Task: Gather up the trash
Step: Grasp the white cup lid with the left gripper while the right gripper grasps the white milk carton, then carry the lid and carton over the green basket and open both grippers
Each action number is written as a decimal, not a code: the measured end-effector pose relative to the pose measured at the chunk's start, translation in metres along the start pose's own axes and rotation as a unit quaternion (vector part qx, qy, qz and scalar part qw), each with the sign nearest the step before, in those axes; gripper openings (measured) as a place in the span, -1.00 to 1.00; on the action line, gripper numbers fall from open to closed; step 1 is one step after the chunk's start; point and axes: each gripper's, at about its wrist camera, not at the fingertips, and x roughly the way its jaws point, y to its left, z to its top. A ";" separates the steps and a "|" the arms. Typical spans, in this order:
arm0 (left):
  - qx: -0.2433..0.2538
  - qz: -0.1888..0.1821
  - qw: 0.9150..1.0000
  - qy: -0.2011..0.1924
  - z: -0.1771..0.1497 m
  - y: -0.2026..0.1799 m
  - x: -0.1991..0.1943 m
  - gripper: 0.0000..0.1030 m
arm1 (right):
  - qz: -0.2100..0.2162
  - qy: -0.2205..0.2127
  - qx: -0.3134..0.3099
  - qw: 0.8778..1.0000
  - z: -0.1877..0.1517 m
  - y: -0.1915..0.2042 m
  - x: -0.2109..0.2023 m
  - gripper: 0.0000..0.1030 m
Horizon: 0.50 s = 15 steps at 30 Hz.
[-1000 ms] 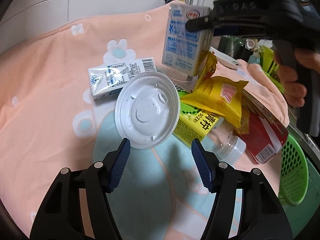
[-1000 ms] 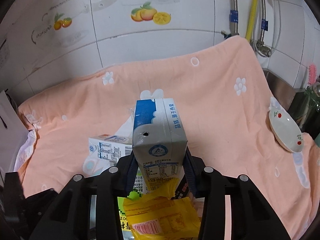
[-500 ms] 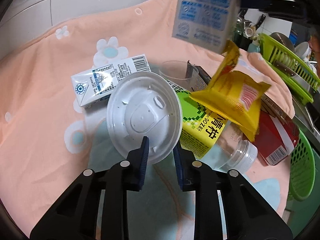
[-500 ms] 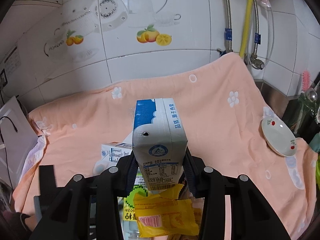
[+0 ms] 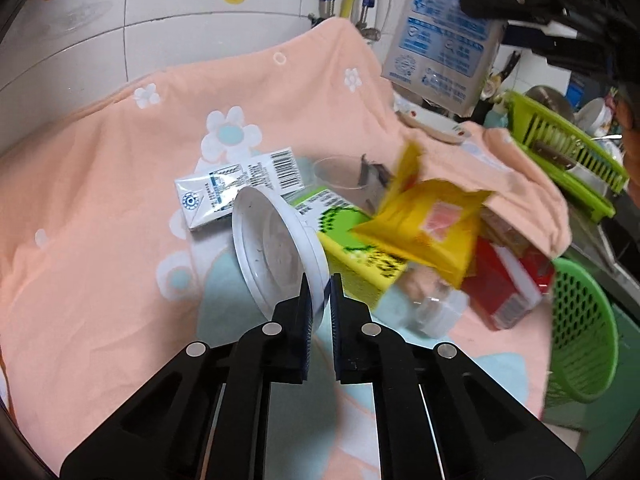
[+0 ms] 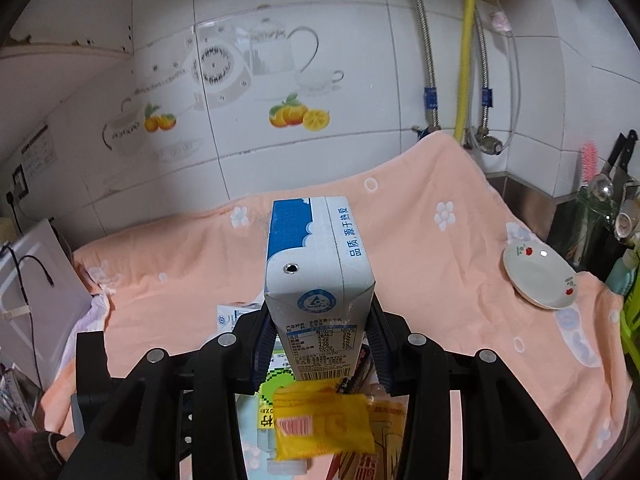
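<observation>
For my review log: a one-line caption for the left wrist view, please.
Left gripper pinches the tilted white lid by its rim beside the trash pile, while the right gripper holds a milk carton aloft.

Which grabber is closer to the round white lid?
Left. The left gripper pinches the white lid by its rim; the right gripper holds a milk carton up above the pile.

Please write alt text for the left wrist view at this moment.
The left tool pinches the rim of a white plastic lid, tilted up off a peach flowered cloth. Behind it lie a milk carton, a yellow-green bottle and a yellow wrapper; the right tool holds another carton aloft.
</observation>
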 end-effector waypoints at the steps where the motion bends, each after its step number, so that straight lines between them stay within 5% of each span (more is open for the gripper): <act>1: -0.002 -0.007 1.000 -0.003 -0.001 -0.003 -0.006 -0.86 | 0.001 -0.005 0.003 1.000 -0.002 -0.002 -0.009 -0.22; 7: 0.008 -0.044 0.999 -0.018 -0.010 -0.034 -0.036 -0.86 | -0.019 -0.017 0.012 1.000 -0.029 -0.014 -0.058 -0.22; 15: 0.040 -0.113 0.992 -0.029 -0.022 -0.102 -0.060 -0.86 | -0.084 0.014 0.027 0.996 -0.108 -0.064 -0.119 -0.22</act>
